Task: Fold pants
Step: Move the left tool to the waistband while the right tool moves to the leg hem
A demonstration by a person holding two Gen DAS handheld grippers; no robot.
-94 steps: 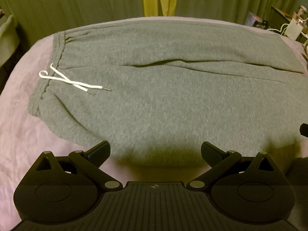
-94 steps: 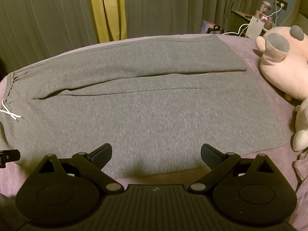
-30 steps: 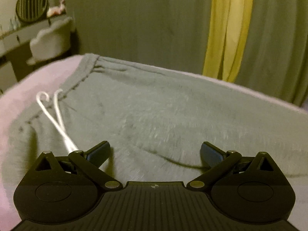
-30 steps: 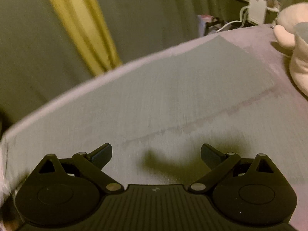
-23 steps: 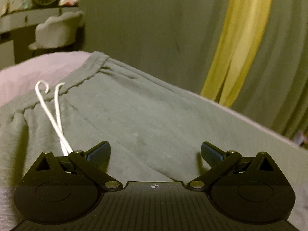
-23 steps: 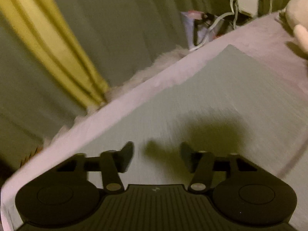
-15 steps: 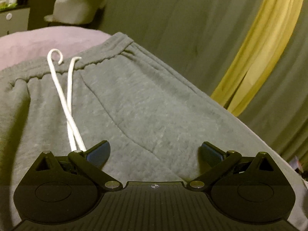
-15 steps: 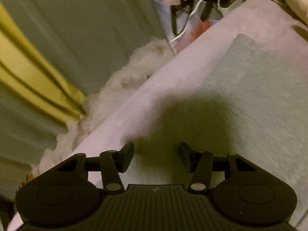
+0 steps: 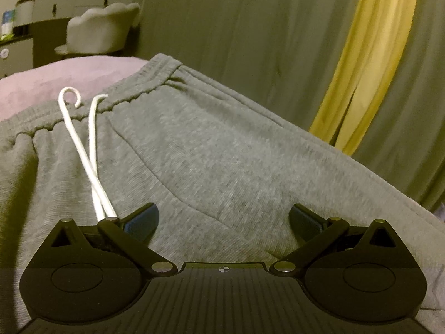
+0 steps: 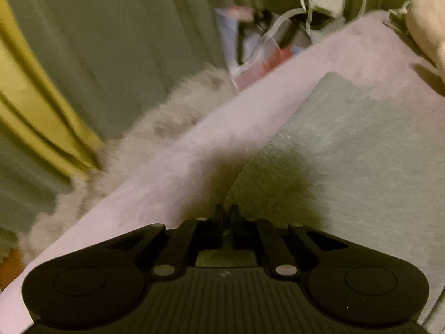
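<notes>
Grey sweatpants point(image 9: 211, 150) lie flat on a pink bed, with the elastic waistband point(image 9: 133, 97) at upper left and a white drawstring point(image 9: 91, 150) running down toward my left finger. My left gripper point(image 9: 222, 222) is open, low over the hip area near the pocket seam. In the right wrist view the far trouser leg point(image 10: 361, 161) lies along the bed's far edge. My right gripper point(image 10: 226, 214) has its jaws closed together at the leg's far edge; the view is blurred, so whether fabric is pinched between them does not show.
The pink bedsheet point(image 10: 194, 167) ends at green and yellow curtains point(image 9: 361, 64). A fluffy white rug point(image 10: 167, 128), a bag and cables point(image 10: 264, 44) lie beyond the bed. A plush toy point(image 10: 425, 19) sits at right. A chair point(image 9: 97, 30) and shelf stand at far left.
Both grippers moved forward and down over the pants. The right gripper's jaws went from wide open to closed at the far leg's edge. The left gripper stayed open and neared the waistband.
</notes>
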